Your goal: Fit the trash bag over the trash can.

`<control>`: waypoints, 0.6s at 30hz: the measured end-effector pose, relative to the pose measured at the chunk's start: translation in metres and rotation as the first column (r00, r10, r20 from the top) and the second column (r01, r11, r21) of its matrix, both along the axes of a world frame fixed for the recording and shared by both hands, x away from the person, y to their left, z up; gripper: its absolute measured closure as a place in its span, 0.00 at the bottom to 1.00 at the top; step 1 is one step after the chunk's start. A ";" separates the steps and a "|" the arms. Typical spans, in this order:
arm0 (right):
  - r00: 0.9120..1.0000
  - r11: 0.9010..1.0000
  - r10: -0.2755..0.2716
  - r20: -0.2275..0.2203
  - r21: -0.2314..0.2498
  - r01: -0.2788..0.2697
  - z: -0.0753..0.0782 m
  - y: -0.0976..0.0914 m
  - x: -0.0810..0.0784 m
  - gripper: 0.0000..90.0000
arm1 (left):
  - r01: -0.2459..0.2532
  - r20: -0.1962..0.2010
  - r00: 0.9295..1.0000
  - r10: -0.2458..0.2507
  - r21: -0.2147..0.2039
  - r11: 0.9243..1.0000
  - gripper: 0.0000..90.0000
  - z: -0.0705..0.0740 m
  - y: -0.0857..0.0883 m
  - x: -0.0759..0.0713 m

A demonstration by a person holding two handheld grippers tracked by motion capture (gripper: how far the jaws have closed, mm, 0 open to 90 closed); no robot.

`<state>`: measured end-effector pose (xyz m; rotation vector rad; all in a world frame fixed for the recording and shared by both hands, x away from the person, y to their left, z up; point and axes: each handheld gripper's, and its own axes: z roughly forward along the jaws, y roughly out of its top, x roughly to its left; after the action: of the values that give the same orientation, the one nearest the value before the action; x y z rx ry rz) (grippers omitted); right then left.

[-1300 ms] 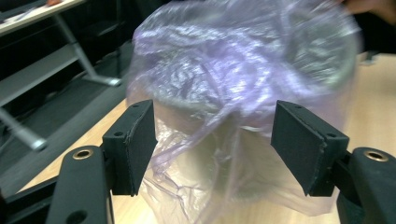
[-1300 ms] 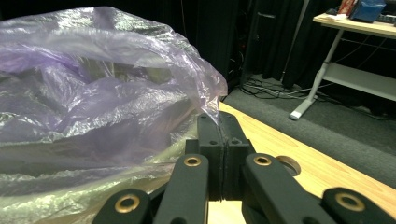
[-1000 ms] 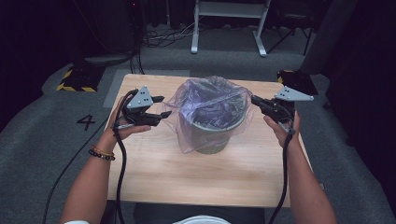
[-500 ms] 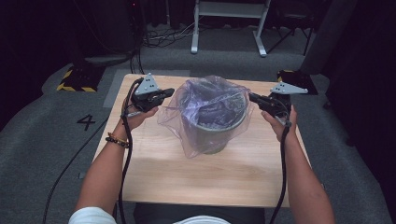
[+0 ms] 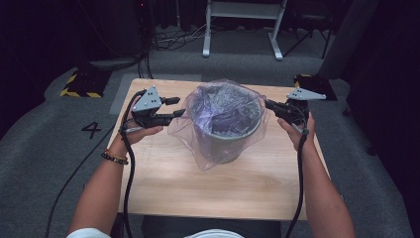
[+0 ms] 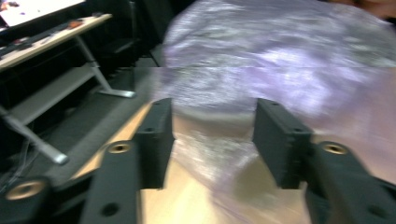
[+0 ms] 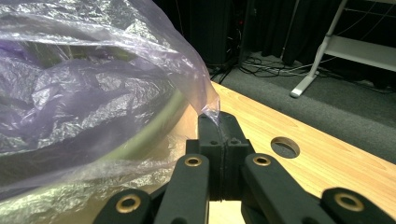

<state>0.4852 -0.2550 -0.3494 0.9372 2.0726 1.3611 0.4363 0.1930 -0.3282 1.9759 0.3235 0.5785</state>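
Dark floor and cables surround the wooden tabletop [image 5: 223,183], where the bin [image 5: 229,130] stands mid-surface with a thin bag [image 5: 218,148] draped over its rim. Right of the bin, the right tool [image 7: 219,128] is clamped on the bag's edge; left of it, the left tool [image 6: 212,140] has just been opening, its jaws apart with loose film between them. To seat the liner well, I judge the left tool should close on that film beside the bin and pull outward and down while the right holds tension.

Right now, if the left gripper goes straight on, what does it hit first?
Most likely the plastic bag draped over the bucket; the open left gripper points right at it. Depth is blurry.
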 end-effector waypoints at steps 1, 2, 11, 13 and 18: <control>1.000 1.000 0.000 -0.001 0.003 0.000 0.000 0.000 -0.001 1.00 | 0.015 -0.014 1.000 -0.015 0.019 1.000 0.50 -0.001 -0.002 -0.002; 1.000 1.000 0.003 -0.002 0.003 -0.003 0.000 -0.001 -0.001 1.00 | 0.003 -0.013 1.000 -0.003 0.049 0.999 0.48 -0.002 -0.005 -0.004; 1.000 1.000 0.001 -0.002 -0.001 -0.001 0.000 -0.002 -0.001 0.99 | -0.041 0.015 0.999 0.039 0.128 0.991 0.63 -0.009 -0.013 0.002; 1.000 1.000 0.007 0.005 -0.004 -0.007 0.001 -0.001 0.000 0.99 | -0.051 0.026 0.998 0.048 0.138 0.989 0.76 -0.010 -0.014 0.007; 1.000 1.000 0.012 0.010 -0.011 -0.012 0.003 0.001 0.001 1.00 | -0.099 0.038 0.995 0.096 0.070 0.993 1.00 -0.010 -0.017 0.021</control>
<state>0.4867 -0.2538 -0.3463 0.9129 2.0789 1.3559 0.4574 0.1761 -0.3383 2.0250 0.3840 0.6950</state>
